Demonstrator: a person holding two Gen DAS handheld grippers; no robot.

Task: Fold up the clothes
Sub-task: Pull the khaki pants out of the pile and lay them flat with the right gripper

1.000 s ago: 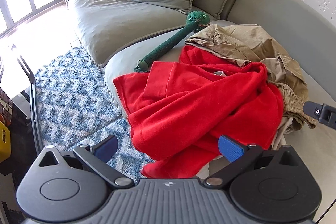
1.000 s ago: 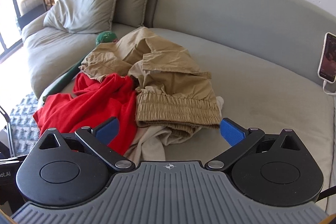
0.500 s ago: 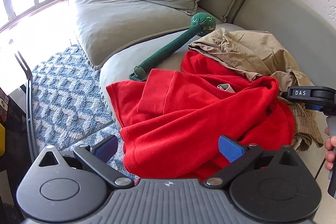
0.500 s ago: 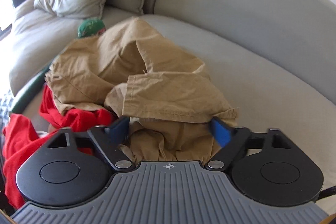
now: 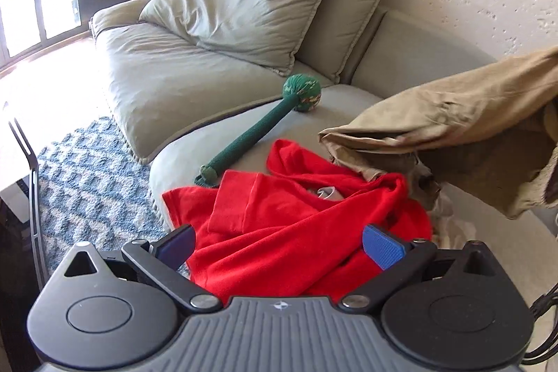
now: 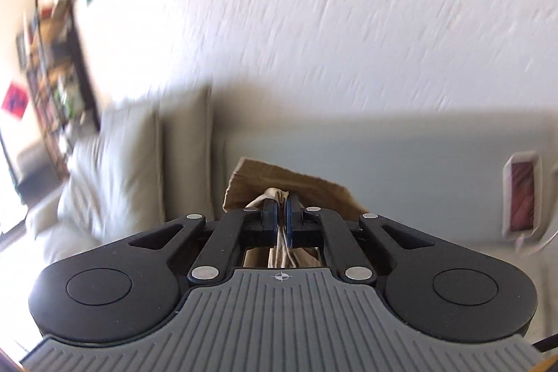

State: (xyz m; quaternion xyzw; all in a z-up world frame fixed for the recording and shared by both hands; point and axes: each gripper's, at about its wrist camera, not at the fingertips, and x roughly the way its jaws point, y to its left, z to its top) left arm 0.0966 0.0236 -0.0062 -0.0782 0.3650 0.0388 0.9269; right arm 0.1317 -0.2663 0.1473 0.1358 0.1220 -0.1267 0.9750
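Note:
A red garment lies crumpled on the grey sofa seat. My left gripper is open and empty just above its near edge. Khaki trousers hang lifted off the seat at the right, one end still touching the pile. My right gripper is shut on a bunch of the khaki trousers and holds them up, tilted toward the wall. The right wrist view is blurred.
A green sock-covered stick with a ball head lies on the seat behind the red garment. Grey cushions stand at the back. A blue patterned rug covers the floor at the left. A phone leans on the sofa back.
My right gripper has shut on the khaki trousers and lifted them up off the pile. My left gripper has stayed open and drawn back a little over the red garment.

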